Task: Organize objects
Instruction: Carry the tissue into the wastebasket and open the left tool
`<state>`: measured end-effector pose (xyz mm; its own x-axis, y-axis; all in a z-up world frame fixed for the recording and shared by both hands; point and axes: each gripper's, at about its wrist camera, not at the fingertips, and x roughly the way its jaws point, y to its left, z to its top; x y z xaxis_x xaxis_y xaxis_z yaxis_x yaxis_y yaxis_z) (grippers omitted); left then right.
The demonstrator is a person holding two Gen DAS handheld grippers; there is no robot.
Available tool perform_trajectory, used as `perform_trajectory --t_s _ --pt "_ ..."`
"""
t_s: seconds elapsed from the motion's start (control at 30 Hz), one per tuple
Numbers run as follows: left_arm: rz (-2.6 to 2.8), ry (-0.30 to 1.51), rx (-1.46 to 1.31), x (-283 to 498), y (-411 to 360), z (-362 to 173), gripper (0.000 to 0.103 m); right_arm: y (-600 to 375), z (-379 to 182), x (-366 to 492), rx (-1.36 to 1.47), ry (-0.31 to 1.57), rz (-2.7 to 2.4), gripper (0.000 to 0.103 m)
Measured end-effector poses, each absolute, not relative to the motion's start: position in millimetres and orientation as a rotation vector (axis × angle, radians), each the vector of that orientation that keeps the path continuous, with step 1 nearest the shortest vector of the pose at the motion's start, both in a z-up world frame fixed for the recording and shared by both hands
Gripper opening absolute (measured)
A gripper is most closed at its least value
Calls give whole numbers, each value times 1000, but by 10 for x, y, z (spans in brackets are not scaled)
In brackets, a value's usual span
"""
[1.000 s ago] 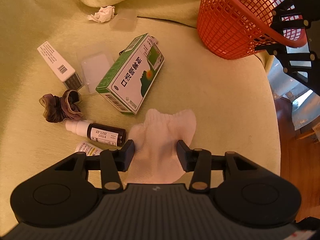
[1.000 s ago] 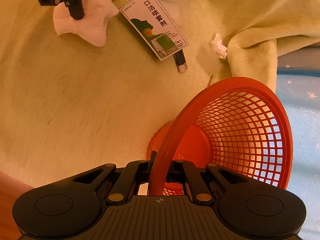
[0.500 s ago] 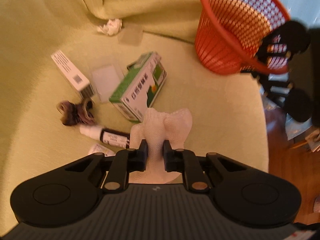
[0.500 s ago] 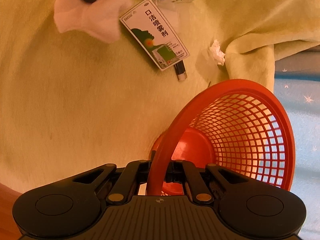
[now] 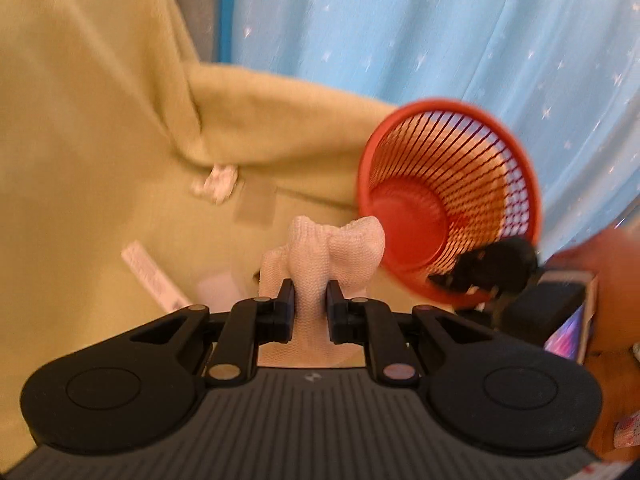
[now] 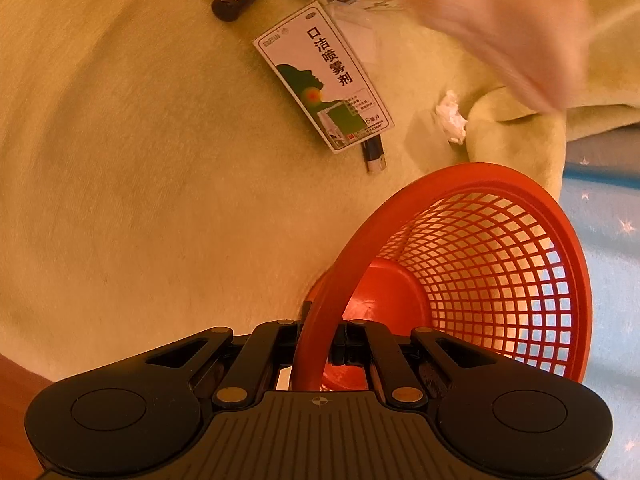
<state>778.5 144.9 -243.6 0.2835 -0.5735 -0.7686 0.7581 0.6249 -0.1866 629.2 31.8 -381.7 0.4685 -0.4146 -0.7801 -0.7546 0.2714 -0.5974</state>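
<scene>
1. My left gripper (image 5: 311, 305) is clamped on the white sock (image 5: 334, 254), lifted off the green cover (image 5: 100, 160); the carry step is under way.
2. The red basket (image 5: 450, 204) sits at two o'clock of the sock, mouth tilted towards me.
3. My right gripper (image 6: 316, 346) pinches the basket's rim (image 6: 316, 320).
4. Next, I judge: swing over the mouth, then release.

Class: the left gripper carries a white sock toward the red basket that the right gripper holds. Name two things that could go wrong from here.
1. The left gripper pinches only a fold of the white sock; the loose end might catch the red basket rim and drape outside.
2. The right gripper holds the basket by its rim alone, so it may tilt or slip.
</scene>
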Motion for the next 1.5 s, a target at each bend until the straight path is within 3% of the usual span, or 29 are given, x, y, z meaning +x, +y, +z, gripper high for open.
perform_trajectory --t_s 0.5,0.73,1.5 --pt "-1077 861 177 7859 726 -1995 13 328 -3802 6299 -1354 1147 326 1" --pt "-1084 864 129 7922 518 -2012 21 332 -3814 6305 -1345 1147 330 1" --pt "-799 946 208 8157 1433 -2400 27 326 -3760 6348 -1318 1151 327 1"
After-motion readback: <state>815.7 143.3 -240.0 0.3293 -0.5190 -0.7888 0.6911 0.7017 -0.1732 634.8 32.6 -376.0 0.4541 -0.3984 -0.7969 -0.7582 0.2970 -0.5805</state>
